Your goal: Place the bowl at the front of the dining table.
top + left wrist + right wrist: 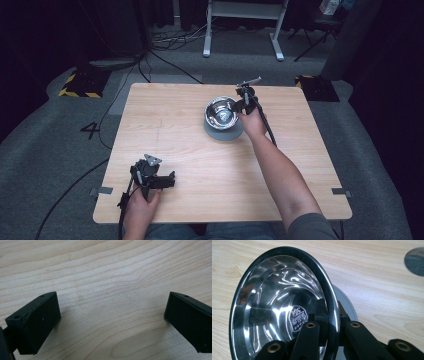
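Observation:
A shiny steel bowl (221, 112) with a dark rim sits over a round grey mat (223, 133) at the table's far middle. My right gripper (243, 103) is at the bowl's right side, shut on its rim. In the right gripper view the bowl (277, 305) stands tilted, with one jaw inside and one outside the rim where my right gripper (332, 325) clamps it, and the grey mat (349, 305) peeks out behind. My left gripper (167, 181) rests near the front left of the table. In its own view my left gripper (112, 315) is open wide over bare wood.
The light wooden table (190, 155) has bare wood between the two grippers. A grey round patch (415, 263) shows at the top right edge of the right gripper view. Cables, a white desk frame (242, 25) and dark floor surround the table.

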Demonstrator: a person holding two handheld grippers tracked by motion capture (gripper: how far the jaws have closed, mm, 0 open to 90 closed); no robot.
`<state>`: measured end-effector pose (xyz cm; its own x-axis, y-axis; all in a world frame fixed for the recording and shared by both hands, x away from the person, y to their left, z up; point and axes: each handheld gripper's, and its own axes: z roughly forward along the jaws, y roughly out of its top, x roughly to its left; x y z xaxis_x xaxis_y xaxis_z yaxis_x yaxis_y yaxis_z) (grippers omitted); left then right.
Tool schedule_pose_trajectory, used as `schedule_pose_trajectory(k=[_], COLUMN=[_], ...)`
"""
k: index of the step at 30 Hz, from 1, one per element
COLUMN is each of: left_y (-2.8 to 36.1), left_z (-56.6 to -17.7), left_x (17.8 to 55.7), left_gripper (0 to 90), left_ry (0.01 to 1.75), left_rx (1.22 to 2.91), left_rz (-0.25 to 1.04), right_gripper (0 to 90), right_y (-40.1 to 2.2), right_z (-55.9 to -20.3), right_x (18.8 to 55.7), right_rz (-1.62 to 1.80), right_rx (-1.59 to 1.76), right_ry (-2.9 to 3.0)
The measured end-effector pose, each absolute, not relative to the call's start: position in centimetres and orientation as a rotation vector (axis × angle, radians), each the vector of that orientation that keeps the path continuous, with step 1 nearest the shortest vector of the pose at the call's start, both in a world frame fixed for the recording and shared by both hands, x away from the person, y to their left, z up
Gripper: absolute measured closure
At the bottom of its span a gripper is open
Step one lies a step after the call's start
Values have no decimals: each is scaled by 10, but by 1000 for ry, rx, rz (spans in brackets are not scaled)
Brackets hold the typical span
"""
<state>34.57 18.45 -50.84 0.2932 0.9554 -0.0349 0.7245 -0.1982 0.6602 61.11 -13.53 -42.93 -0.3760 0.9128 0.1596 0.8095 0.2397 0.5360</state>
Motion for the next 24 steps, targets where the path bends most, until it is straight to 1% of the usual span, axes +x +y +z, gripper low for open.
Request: schedule_pose_trajectory(k=[6,18,22,23,24], left_y=[185,185,185,185,185], left_z=[-508,-508,-508,-508,-508], left_x=[346,346,346,346,346], left_gripper=[5,4,4,4,4], left_ry=[1494,1494,1494,1494,1494], left_rx=[1993,1994,1994,1994,1994], left_rz=[524,524,524,524,523], right_gripper=[855,838,747,680,680], right_y=[-138,-143,-144,-144,-144], right_z=[-439,-445,-443,-441,-441], right_x=[612,615,614,614,614], right_rz=[838,835,818,804,804], right_rx=[1681,1739,1735,1721,1721], right_ry=[2351,2367,2368,2362,2362])
